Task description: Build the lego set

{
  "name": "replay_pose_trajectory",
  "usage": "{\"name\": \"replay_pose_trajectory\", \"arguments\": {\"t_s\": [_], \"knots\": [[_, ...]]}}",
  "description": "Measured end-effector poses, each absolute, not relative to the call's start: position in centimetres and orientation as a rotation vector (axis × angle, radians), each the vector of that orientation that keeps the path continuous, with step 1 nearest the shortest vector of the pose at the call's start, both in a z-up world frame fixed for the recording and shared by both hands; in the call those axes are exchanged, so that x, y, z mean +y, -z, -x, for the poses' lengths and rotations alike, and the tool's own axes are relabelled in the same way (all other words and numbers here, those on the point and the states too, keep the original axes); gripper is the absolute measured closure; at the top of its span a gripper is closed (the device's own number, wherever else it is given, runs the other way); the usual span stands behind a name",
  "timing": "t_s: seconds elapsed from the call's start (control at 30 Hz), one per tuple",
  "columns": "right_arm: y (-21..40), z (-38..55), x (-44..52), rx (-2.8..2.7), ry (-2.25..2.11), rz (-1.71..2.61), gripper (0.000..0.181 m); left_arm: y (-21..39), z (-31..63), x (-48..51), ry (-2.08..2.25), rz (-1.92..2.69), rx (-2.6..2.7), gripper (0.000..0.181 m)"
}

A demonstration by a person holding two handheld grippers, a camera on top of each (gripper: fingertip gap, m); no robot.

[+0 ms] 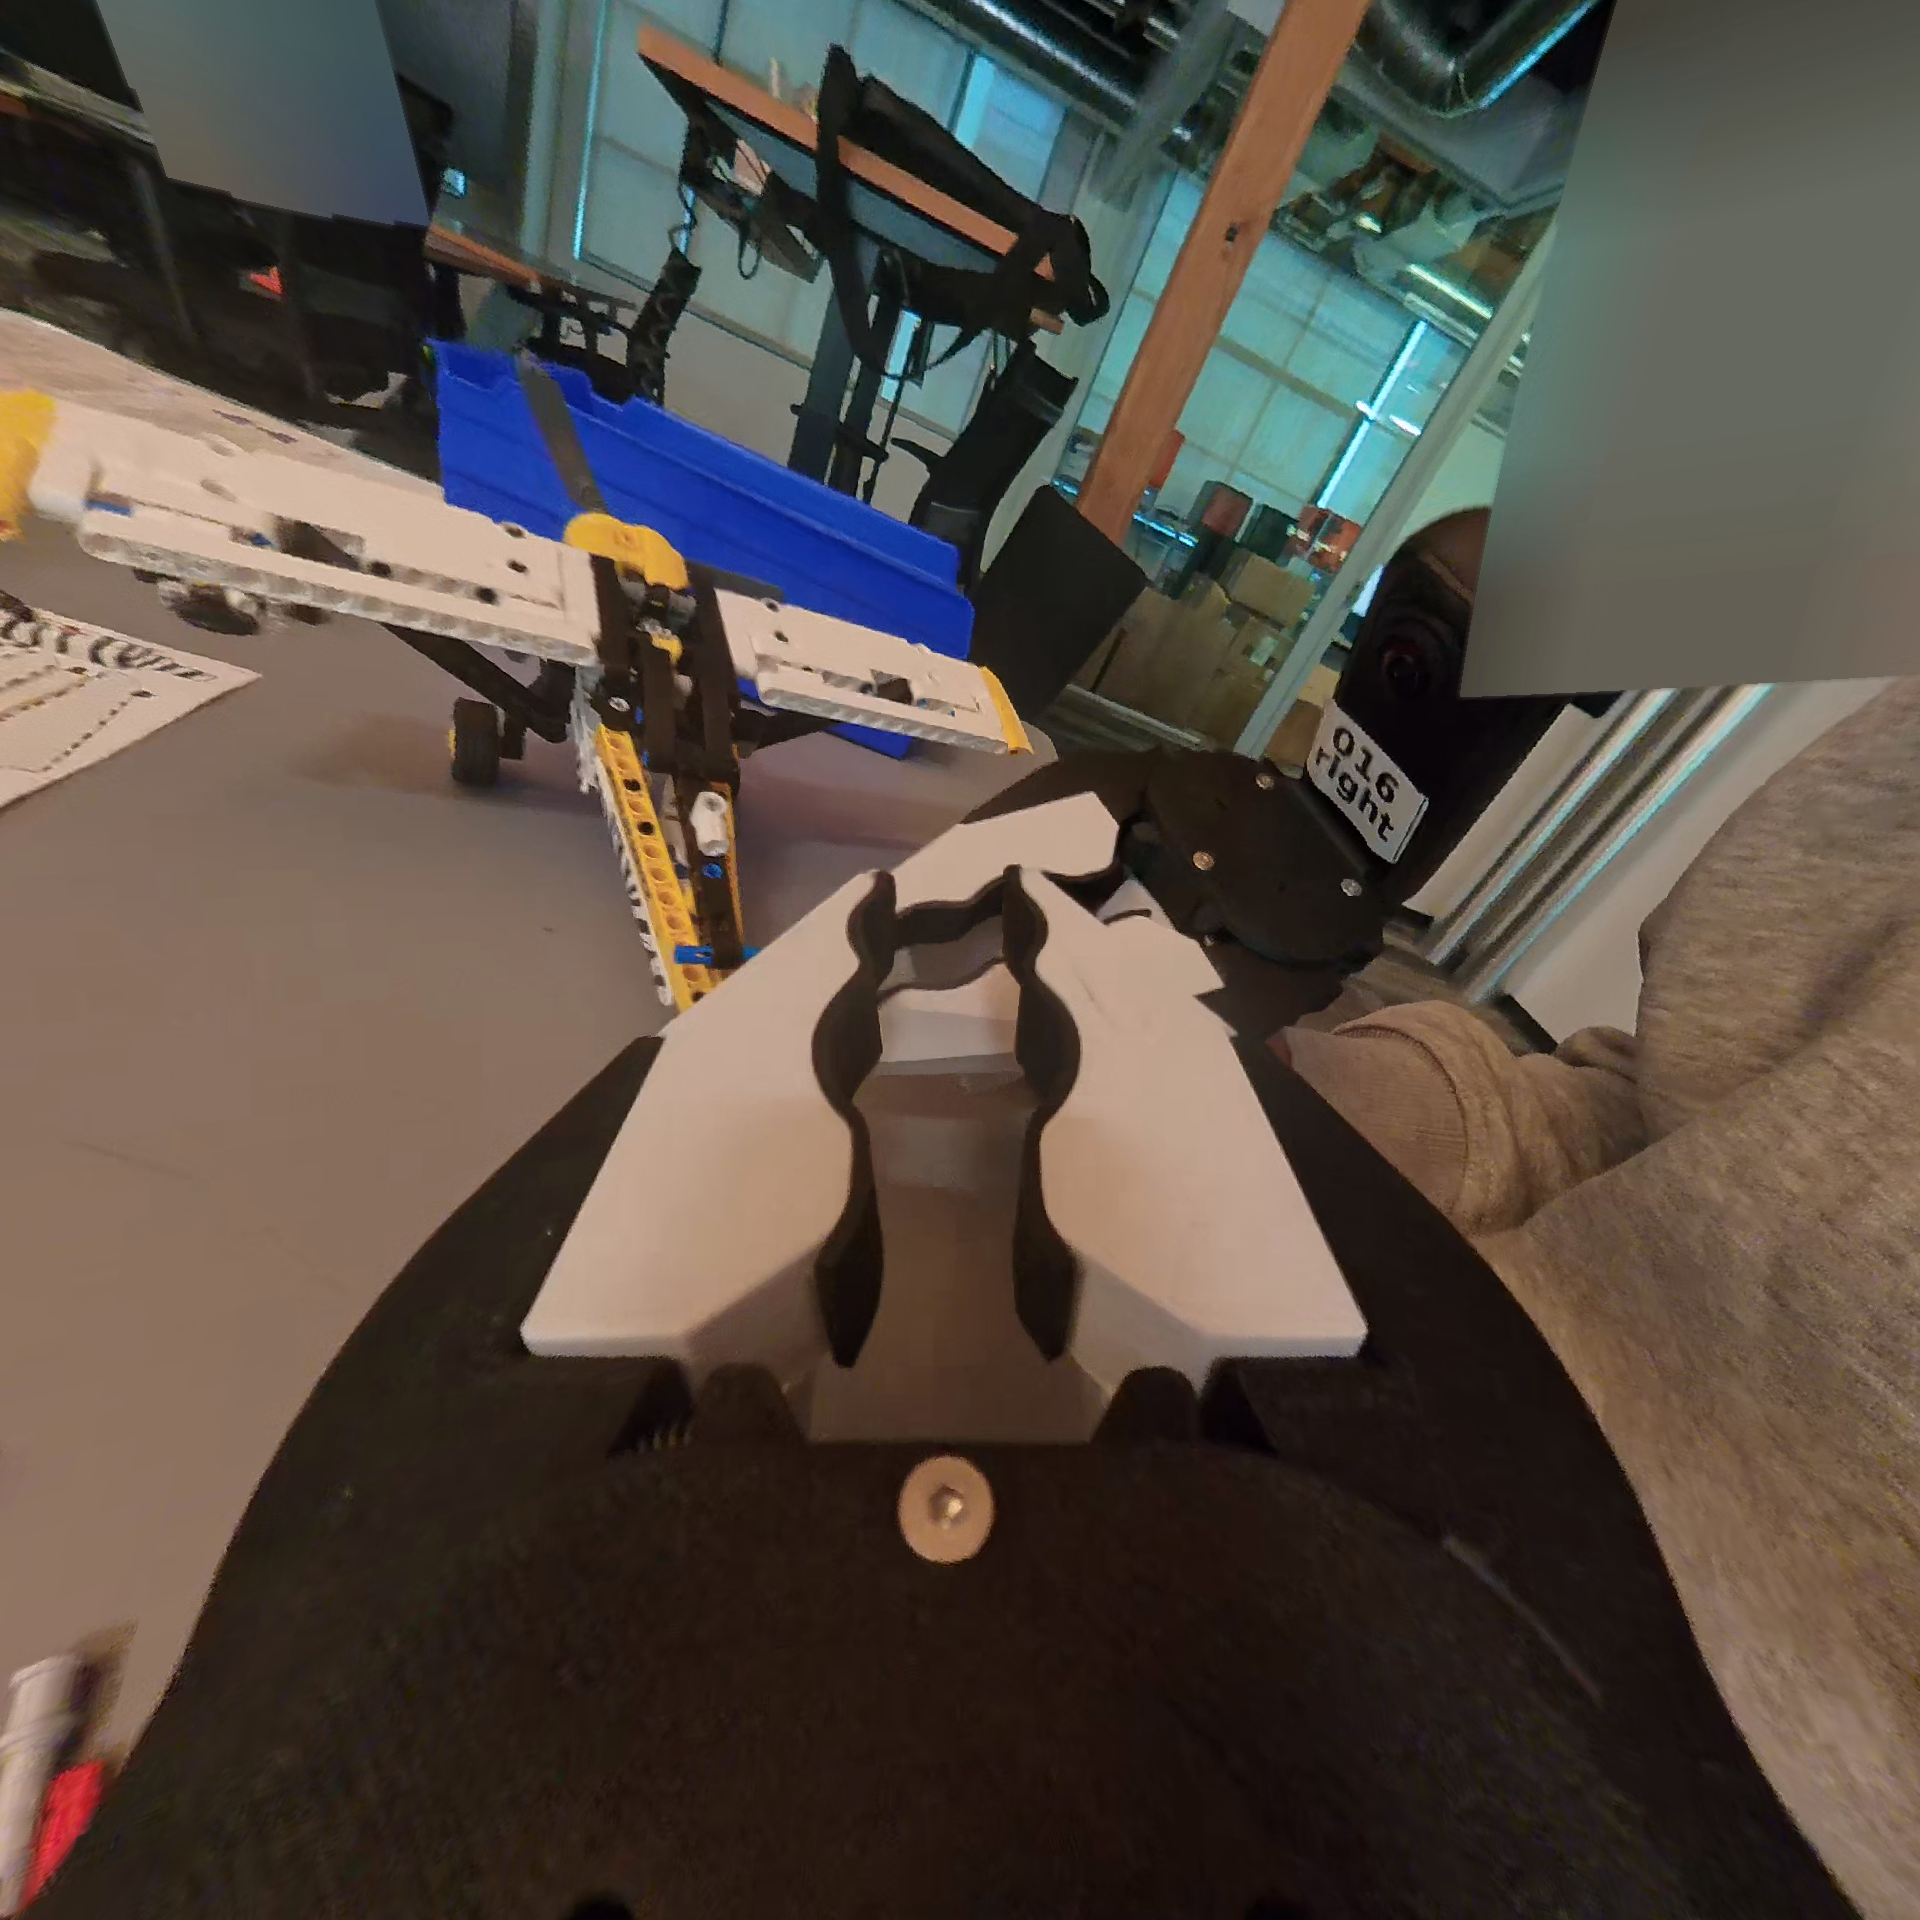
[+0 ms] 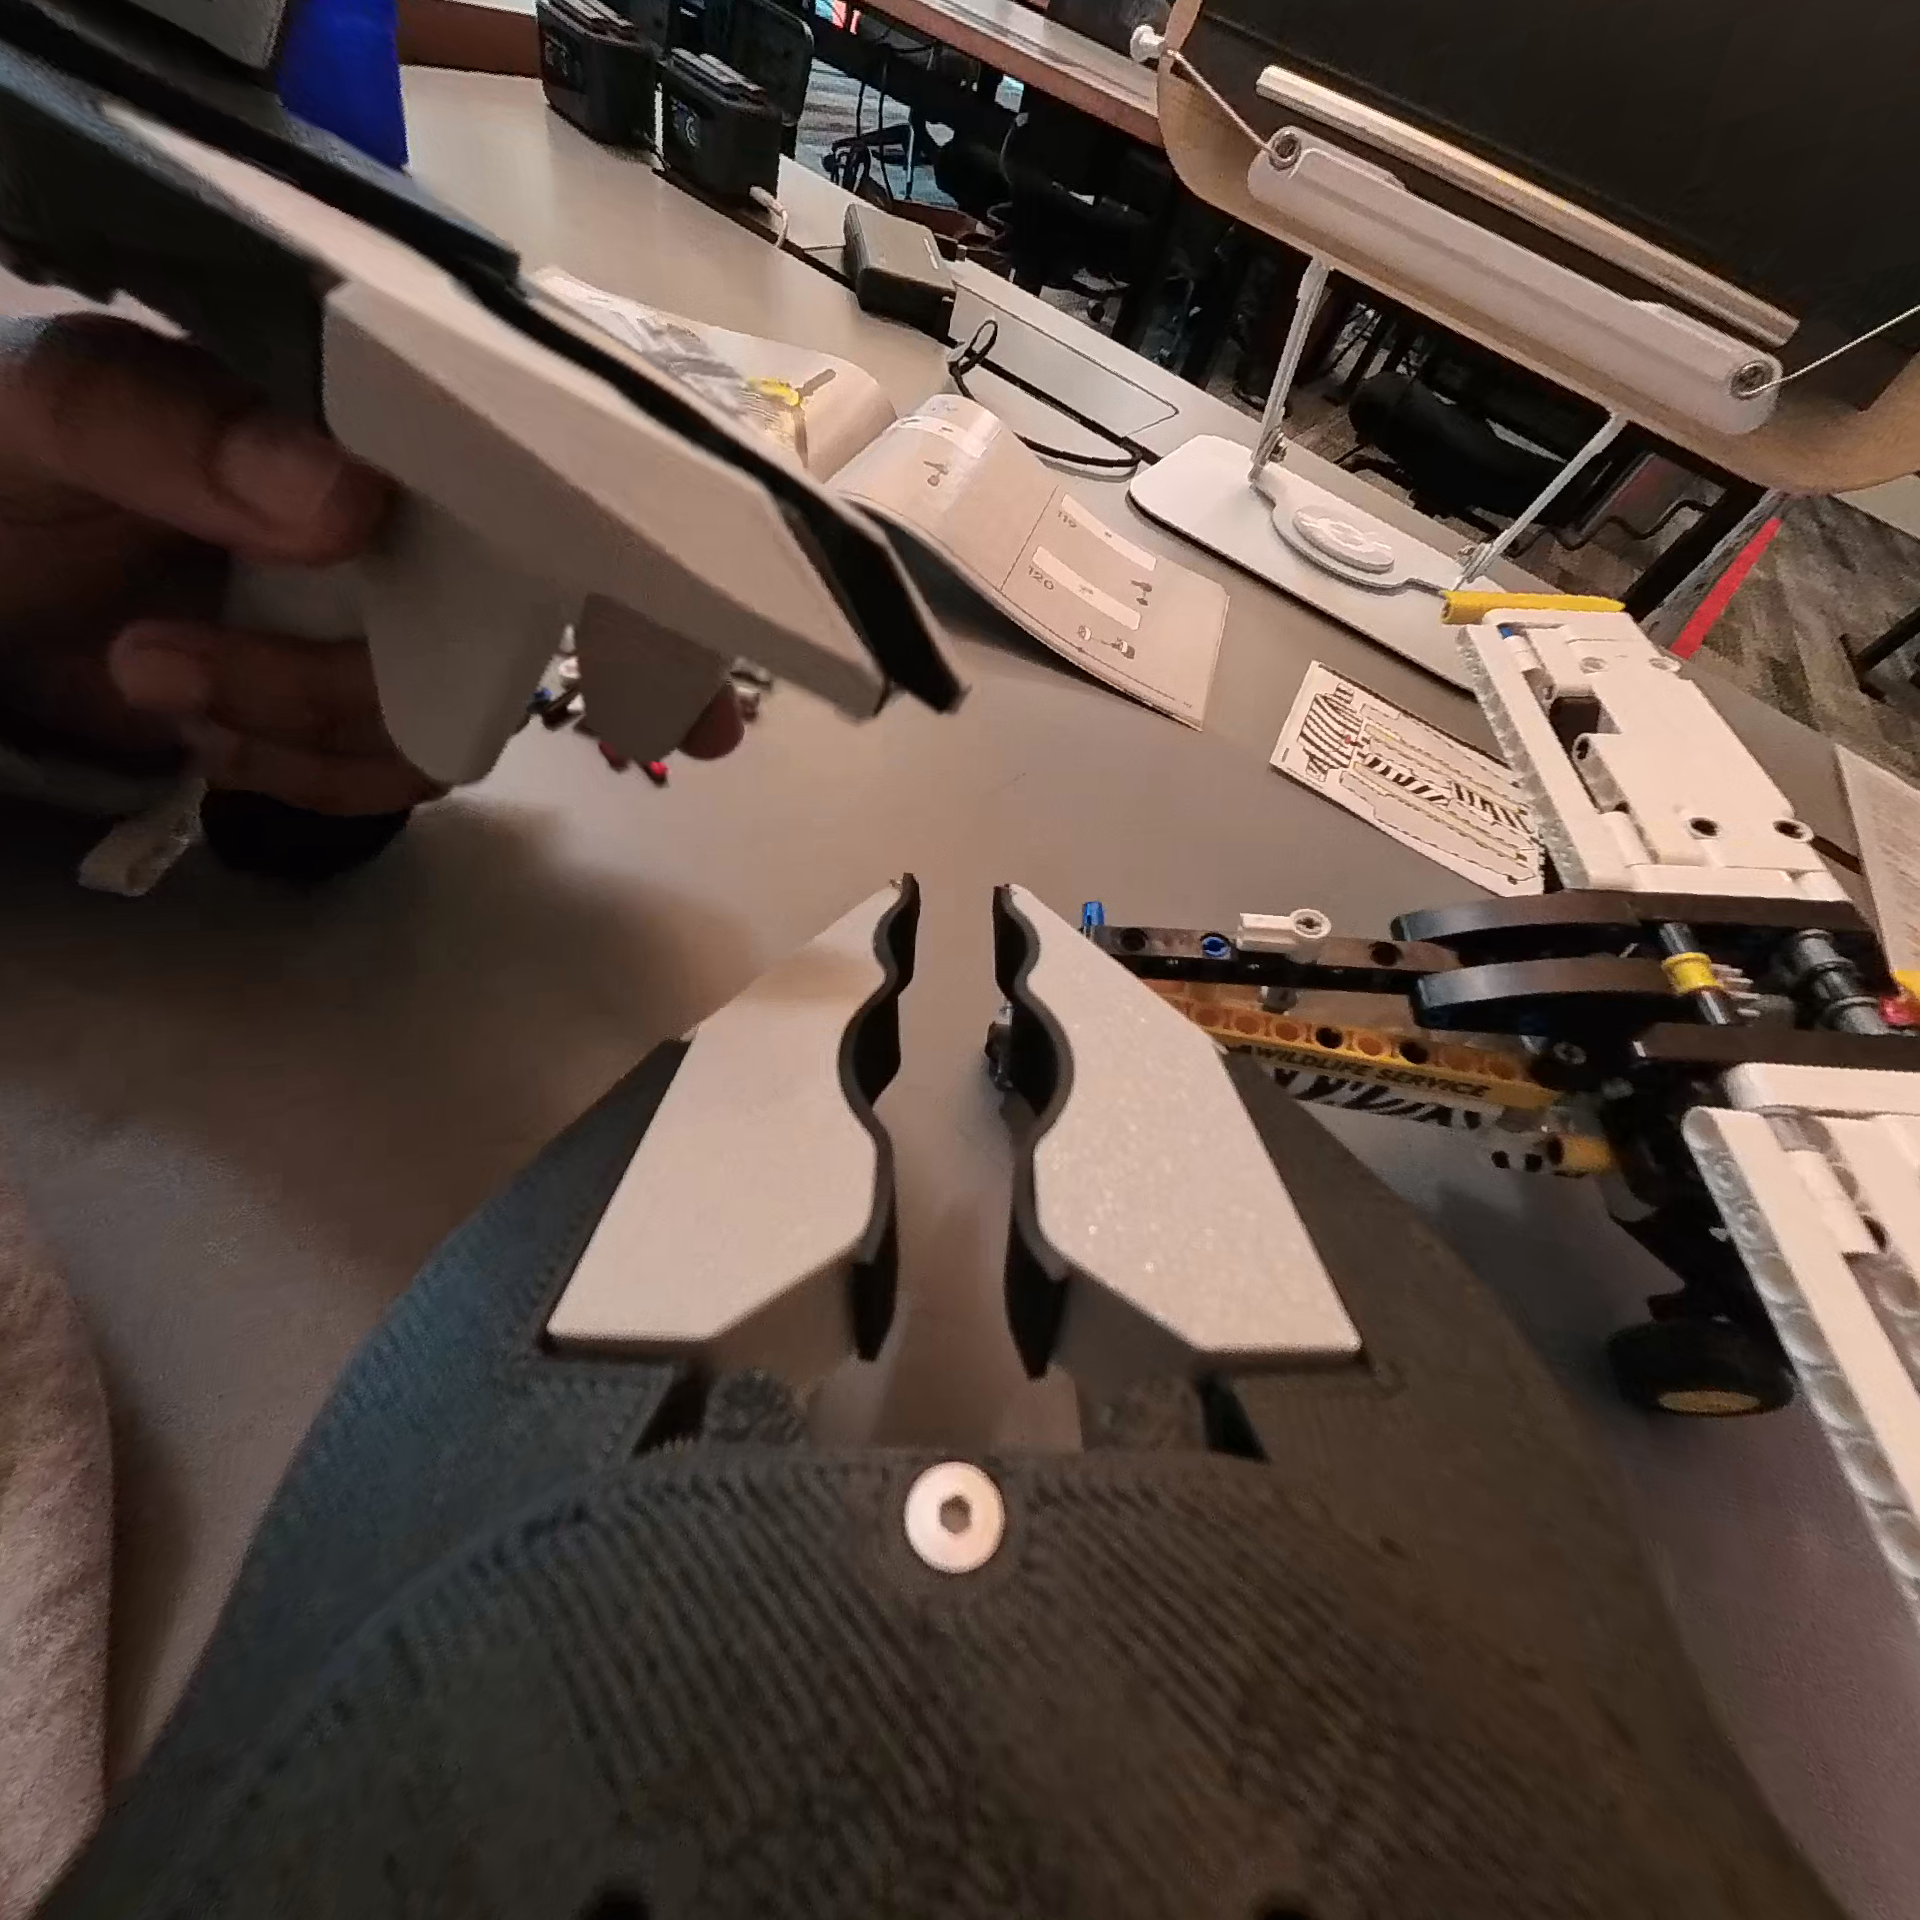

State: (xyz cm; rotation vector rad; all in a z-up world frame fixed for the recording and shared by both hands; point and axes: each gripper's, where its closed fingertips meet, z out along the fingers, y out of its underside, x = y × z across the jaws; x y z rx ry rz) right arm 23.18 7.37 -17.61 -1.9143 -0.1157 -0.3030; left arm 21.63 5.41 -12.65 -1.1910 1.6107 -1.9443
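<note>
White, yellow and black beam-built Lego plane: light, brittle at joints; grip yellow fuselage. Left gripper and right gripper: fingers apart, empty.

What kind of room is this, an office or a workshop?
Probably a shared office or lab workspace: a grey desk with a monitor stand, standing desks behind, and stacked cardboard boxes past glass walls.
</note>
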Motion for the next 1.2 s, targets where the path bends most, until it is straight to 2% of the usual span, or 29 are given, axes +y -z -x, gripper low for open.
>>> {"name": "replay_pose_trajectory", "arguments": {"t_s": [0.5,1.2], "knots": [[17.2,-23.0,7.5,-0.131,0.313,1.881,0.169,8.8,-21.1,21.1,1.659,1.265,1.16,0.168],[17.0,-23.3,7.6,-0.13,0.33,1.871,0.167,8.4,-19.6,26.3,1.523,1.321,1.039,0.172]]}}
